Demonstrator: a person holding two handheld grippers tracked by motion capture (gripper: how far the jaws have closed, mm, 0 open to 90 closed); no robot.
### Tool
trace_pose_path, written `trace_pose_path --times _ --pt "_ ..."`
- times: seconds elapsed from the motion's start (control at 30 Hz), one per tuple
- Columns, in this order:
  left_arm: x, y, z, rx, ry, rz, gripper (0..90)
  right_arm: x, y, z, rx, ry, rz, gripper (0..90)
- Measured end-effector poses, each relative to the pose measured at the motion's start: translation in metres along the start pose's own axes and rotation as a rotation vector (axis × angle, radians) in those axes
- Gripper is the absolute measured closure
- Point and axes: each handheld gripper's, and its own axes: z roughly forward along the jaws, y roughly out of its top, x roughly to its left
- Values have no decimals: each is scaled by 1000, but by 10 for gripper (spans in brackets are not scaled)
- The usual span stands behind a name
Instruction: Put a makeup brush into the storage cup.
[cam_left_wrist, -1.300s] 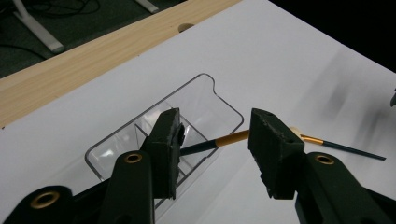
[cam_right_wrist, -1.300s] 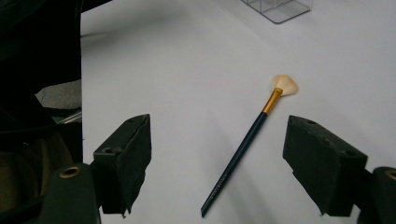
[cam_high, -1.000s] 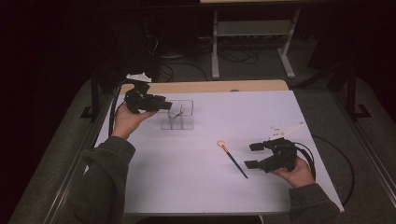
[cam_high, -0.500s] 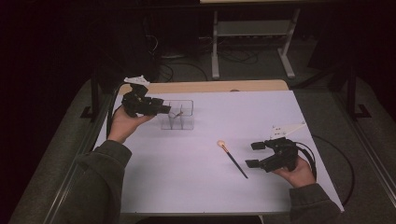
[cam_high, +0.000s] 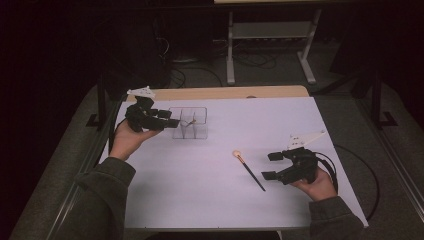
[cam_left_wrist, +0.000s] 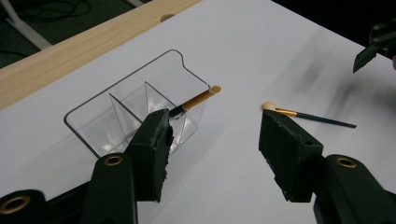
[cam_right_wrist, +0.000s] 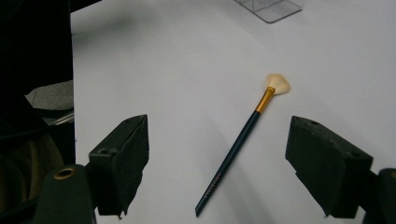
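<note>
Brush (cam_left_wrist: 195, 100) sits in organizer (cam_left_wrist: 116, 112); my left fingers (cam_left_wrist: 152, 151) just opened beside it, empty; right fingers (cam_right_wrist: 119, 161) spread wide.

Fan brush (cam_right_wrist: 243, 136) flat on table, small brush (cam_left_wrist: 195, 100) leaning in clear organizer (cam_left_wrist: 122, 108)

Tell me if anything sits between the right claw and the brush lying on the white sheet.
Nothing visible does. The right claw stands open with the fan brush lying on bare white sheet directly ahead, its dark handle end nearest the jaws.

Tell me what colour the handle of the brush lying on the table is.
Dark teal, with a gold ferrule; the brush shows best in the right gripper view.
</note>
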Motion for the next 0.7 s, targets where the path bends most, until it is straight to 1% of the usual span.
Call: trace_pose_path --times 0.13,0.23,0.47,0.63,0.7 --pt "-2 -3 -1 -10 -3 -10 423 0 0 1 10 -5 1 205" --pt "-5 -6 -2 -7 -6 3 420 0 0 1 11 -8 1 205" --pt "-11 -11 -4 -5 -16 16 418 1 1 2 16 -18 1 208" --pt "-17 -14 -6 -5 -12 34 414 1 0 3 24 -17 3 208" --pt "-19 -15 -6 -1 -13 35 411 1 0 3 25 -19 7 207"
